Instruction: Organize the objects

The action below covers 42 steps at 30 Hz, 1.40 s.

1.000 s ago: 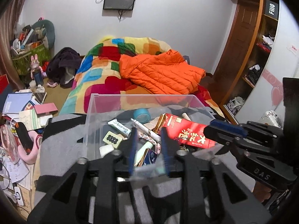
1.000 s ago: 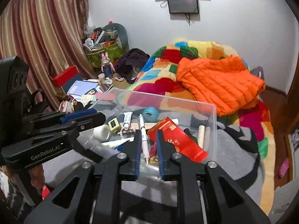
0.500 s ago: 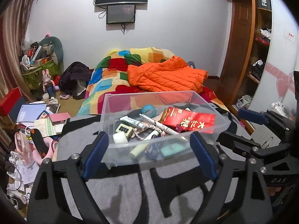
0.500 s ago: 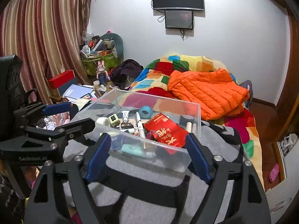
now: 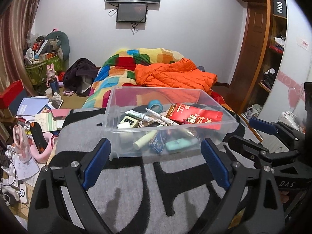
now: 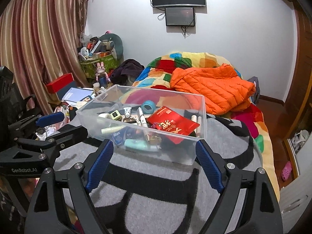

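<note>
A clear plastic bin (image 5: 115,134) (image 6: 187,156) stands on a grey and black blanket (image 5: 136,195). It holds a red packet (image 5: 197,116) (image 6: 171,123), a teal tape roll (image 5: 155,105) (image 6: 147,107), a white pen, tubes and other small items. My left gripper (image 5: 156,161) is open and empty, just in front of the bin's near wall. My right gripper (image 6: 154,161) is open and empty, also in front of the bin. Each gripper shows at the edge of the other's view.
A bed with a patchwork quilt (image 5: 124,68) and an orange jacket (image 5: 175,76) lies behind the bin. Books, papers and clutter (image 5: 35,113) cover the floor at left. A wooden wardrobe (image 5: 263,48) stands at right. Curtains (image 6: 39,39) hang at left.
Both grippers were shut on the bin's near rim one second ago. They have opened wide and pulled back toward me. The bin now rests on the blanket.
</note>
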{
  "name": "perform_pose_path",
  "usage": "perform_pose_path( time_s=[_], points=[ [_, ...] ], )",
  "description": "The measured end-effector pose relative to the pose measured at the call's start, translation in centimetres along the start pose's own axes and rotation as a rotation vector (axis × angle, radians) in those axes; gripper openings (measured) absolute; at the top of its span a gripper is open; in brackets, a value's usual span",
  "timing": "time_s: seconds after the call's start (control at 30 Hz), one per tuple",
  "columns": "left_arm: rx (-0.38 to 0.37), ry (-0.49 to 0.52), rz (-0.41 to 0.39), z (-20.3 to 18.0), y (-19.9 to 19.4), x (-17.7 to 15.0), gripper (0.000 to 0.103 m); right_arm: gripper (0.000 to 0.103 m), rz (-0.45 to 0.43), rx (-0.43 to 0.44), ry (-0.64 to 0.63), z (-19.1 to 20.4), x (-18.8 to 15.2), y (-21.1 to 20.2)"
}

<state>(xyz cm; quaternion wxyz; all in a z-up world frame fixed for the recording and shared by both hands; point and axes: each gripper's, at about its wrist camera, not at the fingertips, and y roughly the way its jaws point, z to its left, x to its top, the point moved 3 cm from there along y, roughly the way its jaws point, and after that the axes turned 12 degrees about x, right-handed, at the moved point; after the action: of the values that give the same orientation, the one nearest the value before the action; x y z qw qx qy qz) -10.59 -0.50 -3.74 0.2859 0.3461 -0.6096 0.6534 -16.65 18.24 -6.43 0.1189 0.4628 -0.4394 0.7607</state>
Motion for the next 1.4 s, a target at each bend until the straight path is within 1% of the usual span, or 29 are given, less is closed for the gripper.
perform_pose_path(
  time_s=[0.13,0.47,0.73,1.4],
  points=[
    [0.009,0.0,0.011,-0.1,0.3,-0.2,0.094,0.084,0.004,-0.006,0.015,-0.4,-0.1,0.2],
    [0.004,0.007,0.024,-0.2,0.8,-0.5,0.094,0.084,0.012,-0.004,0.043,-1.1,-0.3,0.5],
    [0.001,0.009,0.016,-0.3,0.6,-0.4,0.094,0.084,0.011,-0.001,0.036,-1.0,-0.3,0.5],
    [-0.015,-0.01,0.033,-0.1,0.6,-0.3,0.094,0.084,0.006,0.004,0.043,-0.8,-0.3,0.1]
  ],
)
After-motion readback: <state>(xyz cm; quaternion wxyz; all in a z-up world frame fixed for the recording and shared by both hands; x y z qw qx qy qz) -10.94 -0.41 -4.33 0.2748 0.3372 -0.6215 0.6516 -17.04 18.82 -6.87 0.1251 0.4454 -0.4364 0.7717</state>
